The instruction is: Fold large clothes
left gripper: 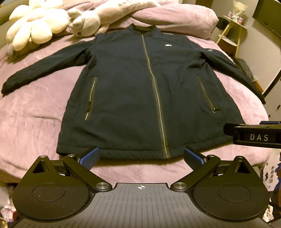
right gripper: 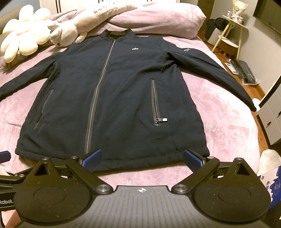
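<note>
A dark navy zip jacket [left gripper: 140, 84] lies flat, front up, on a mauve bedspread [left gripper: 35, 114], collar at the far end, both sleeves spread out sideways. The right wrist view has the same jacket [right gripper: 112, 98] with its zipped hem nearest me. My left gripper [left gripper: 141, 157] hovers open just short of the hem, nothing between its blue pads. My right gripper [right gripper: 142, 157] is open too, at the hem's right half, empty. The right gripper's body [left gripper: 254, 135] shows at the right edge of the left wrist view.
Cream plush toys [left gripper: 35, 22] and a rolled mauve duvet [left gripper: 166, 15] lie beyond the collar. On the right stand a small yellow-legged side table [right gripper: 231, 33] and a white cabinet [right gripper: 270, 119]. Dark packets lie on the wooden floor [right gripper: 245, 73].
</note>
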{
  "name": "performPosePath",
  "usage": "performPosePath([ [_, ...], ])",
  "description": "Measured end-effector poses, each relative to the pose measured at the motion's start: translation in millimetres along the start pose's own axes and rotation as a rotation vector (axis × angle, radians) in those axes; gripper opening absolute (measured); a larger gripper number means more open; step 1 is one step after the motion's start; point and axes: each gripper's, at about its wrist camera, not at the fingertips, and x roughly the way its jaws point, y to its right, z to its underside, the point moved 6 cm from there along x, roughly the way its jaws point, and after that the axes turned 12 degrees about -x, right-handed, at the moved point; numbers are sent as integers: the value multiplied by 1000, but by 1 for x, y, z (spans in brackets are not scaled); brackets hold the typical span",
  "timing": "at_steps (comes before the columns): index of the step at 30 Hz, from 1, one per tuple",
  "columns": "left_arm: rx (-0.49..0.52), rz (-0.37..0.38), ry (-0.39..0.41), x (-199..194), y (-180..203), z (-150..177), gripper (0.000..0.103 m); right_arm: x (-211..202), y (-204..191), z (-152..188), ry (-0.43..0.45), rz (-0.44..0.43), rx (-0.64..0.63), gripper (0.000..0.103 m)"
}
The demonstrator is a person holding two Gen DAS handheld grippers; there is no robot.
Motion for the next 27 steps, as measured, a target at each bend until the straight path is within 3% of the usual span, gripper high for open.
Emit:
performPosePath([
  [27, 5, 2, -15, 3, 2, 3, 103, 2, 1, 2, -5, 0, 2, 99],
])
